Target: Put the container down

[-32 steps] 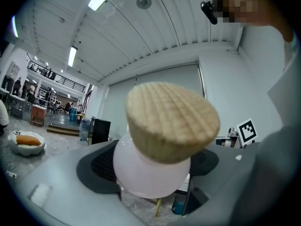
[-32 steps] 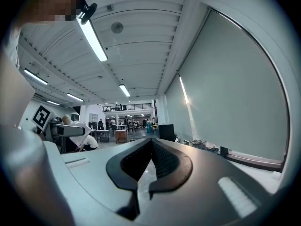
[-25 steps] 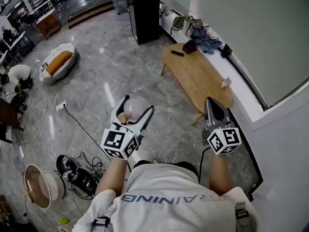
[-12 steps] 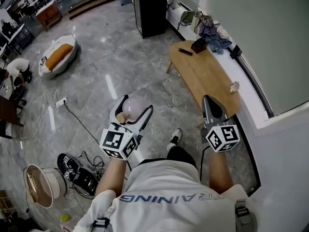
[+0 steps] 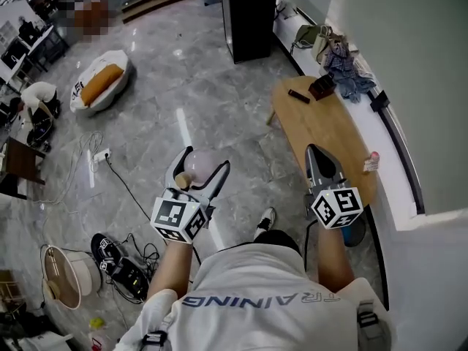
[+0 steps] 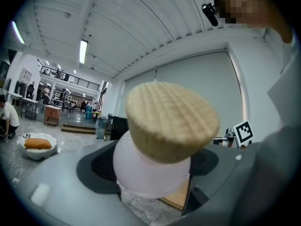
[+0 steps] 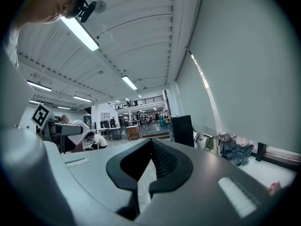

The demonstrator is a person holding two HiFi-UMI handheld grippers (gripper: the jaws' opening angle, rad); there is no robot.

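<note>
A round pale container (image 5: 202, 164) with a wide cork stopper (image 6: 171, 120) is held in my left gripper (image 5: 196, 172), whose jaws are shut on its white body (image 6: 150, 172). It hangs in the air above the grey marble floor, left of the wooden table (image 5: 329, 134). My right gripper (image 5: 324, 164) is shut with nothing in it; its dark pads (image 7: 160, 163) meet. It hovers over the table's near end.
On the table's far end lie a black remote (image 5: 298, 96) and a dark box (image 5: 322, 87). Clothes (image 5: 345, 66) sit on the white ledge beyond. A black cabinet (image 5: 250, 17), a pet bed (image 5: 101, 85), floor cables (image 5: 121, 258) and a round stool (image 5: 62, 276) are around.
The view has shifted: the table and ledge slid right and nearer. Both grippers kept their places in the frame, the container still held.
</note>
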